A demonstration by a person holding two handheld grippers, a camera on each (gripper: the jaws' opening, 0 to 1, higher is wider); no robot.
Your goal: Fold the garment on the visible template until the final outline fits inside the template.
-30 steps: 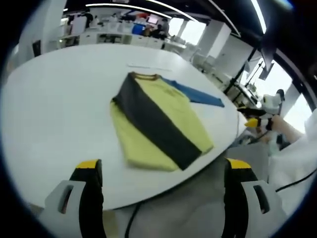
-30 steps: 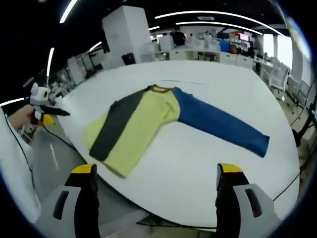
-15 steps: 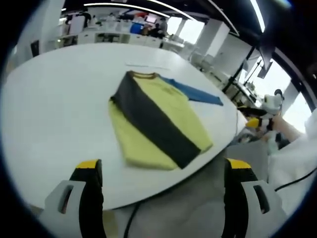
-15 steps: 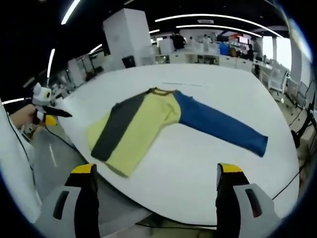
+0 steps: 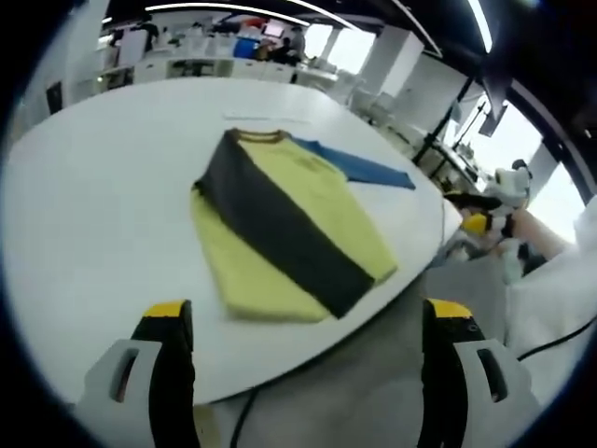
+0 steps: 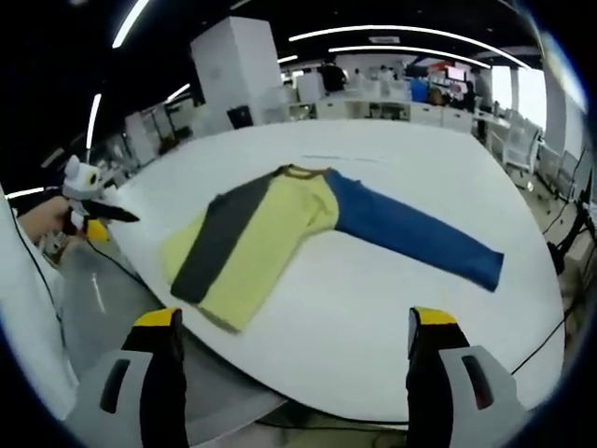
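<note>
1. On the white worktop (image 6: 392, 317) a long-sleeved shirt (image 6: 270, 233) was laid flat, near the edge closest to both cameras.
2. Its body was seen to be yellow, with a brown collar (image 6: 300, 171) at the far end.
3. One dark grey sleeve (image 6: 216, 245) was folded over the yellow body, running as a diagonal band from the collar toward the hem.
4. The blue sleeve (image 6: 415, 233) was stretched out straight on the worktop, away from the body, toward the right of the right gripper view.
5. In the left gripper view the same shirt (image 5: 284, 229) was seen from the other side, the grey band (image 5: 270, 229) crossing it and the blue sleeve (image 5: 359, 168) showing past the far shoulder.
6. The left tongs (image 5: 303, 373) were held wide apart, nothing between the jaws, short of the worktop edge (image 5: 280, 359).
7. The right tongs (image 6: 289, 373) were likewise spread wide and held nothing, also short of the worktop.
8. At the left of the right gripper view a hand (image 6: 42, 219) with the other tongs was visible beside the worktop.
9. An open office with desks and ceiling lights (image 6: 392, 33) was seen behind.
</note>
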